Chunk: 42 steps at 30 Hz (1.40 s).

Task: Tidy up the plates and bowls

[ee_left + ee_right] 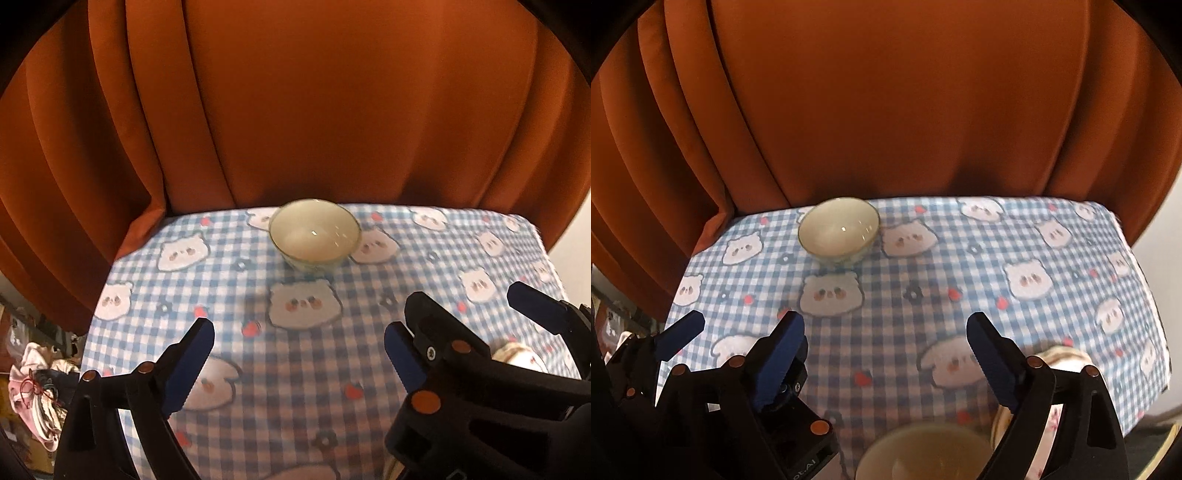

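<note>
My left gripper [299, 345] and right gripper [884, 338] both hang agape, empty, above the checked cloth [997, 258]; the far bowl [838, 230] sits by the curtain [886, 110], apparently awaiting collection.

Warm, dim indoor light is seen in both views, perhaps from overhead. A small glare spot is caught inside the bowl [314, 233]. Strong fisheye bending and dark vignetting are noted at the edges; the checked cloth [1015, 236] is softly blurred.
</note>
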Each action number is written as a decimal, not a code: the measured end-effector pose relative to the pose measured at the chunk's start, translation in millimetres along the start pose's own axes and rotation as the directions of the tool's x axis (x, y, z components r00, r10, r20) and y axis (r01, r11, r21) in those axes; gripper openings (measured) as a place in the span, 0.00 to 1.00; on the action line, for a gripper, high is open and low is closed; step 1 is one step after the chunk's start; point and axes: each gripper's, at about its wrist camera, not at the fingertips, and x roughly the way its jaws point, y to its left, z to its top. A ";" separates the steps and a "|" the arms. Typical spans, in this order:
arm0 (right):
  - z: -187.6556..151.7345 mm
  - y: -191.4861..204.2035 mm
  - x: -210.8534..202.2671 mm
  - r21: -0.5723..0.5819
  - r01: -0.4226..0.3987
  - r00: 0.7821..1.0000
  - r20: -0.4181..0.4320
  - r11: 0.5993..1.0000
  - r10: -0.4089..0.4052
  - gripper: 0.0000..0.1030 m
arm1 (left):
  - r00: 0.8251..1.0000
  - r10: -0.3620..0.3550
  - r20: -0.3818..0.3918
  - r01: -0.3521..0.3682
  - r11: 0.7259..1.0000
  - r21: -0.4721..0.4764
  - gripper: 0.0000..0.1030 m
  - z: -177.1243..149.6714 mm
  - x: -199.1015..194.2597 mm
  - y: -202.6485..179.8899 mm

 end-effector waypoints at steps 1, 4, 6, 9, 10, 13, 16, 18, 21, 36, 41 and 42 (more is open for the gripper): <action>6.2 0.0 6.1 -0.004 -0.011 1.000 -0.001 1.000 0.011 0.89 | 1.000 0.011 -0.001 -0.011 1.000 -0.010 0.92 4.1 4.7 0.1; 23.9 -1.3 22.8 -0.018 -0.032 0.999 -0.001 0.999 0.032 0.89 | 0.999 0.038 0.007 -0.038 0.999 -0.027 0.92 18.5 18.9 -0.9; 34.9 -3.3 34.4 -0.024 -0.048 0.999 0.006 0.999 0.048 0.89 | 0.998 0.057 0.014 -0.056 0.998 -0.035 0.92 29.8 28.9 -0.9; 51.4 -7.6 53.3 -0.026 -0.056 0.998 0.006 0.998 0.056 0.89 | 0.998 0.069 0.012 -0.068 0.997 -0.045 0.91 44.6 45.7 -1.1; 55.8 -8.7 58.1 -0.029 -0.060 0.998 0.007 0.998 0.060 0.89 | 0.997 0.072 0.013 -0.071 0.996 -0.048 0.91 49.2 50.5 -0.8; 71.6 -9.8 76.7 -0.045 -0.071 0.997 0.011 0.996 0.071 0.89 | 0.996 0.084 0.016 -0.083 0.995 -0.060 0.91 61.4 66.0 0.5; 83.5 -9.6 93.7 -0.054 -0.085 0.996 0.010 0.995 0.085 0.89 | 0.995 0.102 0.015 -0.101 0.993 -0.069 0.91 72.1 80.8 0.9; 90.2 -9.9 105.9 -0.056 -0.098 0.995 0.009 0.994 0.098 0.89 | 0.994 0.111 0.012 -0.110 0.991 -0.069 0.85 77.6 90.6 1.7; 97.5 -13.8 126.8 -0.052 -0.113 0.994 0.000 0.992 0.113 0.89 | 0.992 0.125 0.003 -0.125 0.990 -0.068 0.84 84.4 107.4 4.0; 102.3 -2.3 213.7 -0.059 -0.117 0.991 -0.077 0.991 0.113 0.60 | 0.974 0.206 -0.089 -0.216 0.969 -0.123 0.44 86.1 179.7 24.5; 101.0 -3.0 229.9 -0.045 -0.117 0.989 -0.098 0.992 0.113 0.41 | 0.974 0.197 -0.109 -0.210 0.970 -0.126 0.38 86.0 198.4 26.8; 100.8 -3.5 233.6 -0.042 -0.116 0.989 -0.102 0.992 0.112 0.41 | 0.974 0.197 -0.112 -0.211 0.969 -0.125 0.36 86.6 200.7 26.2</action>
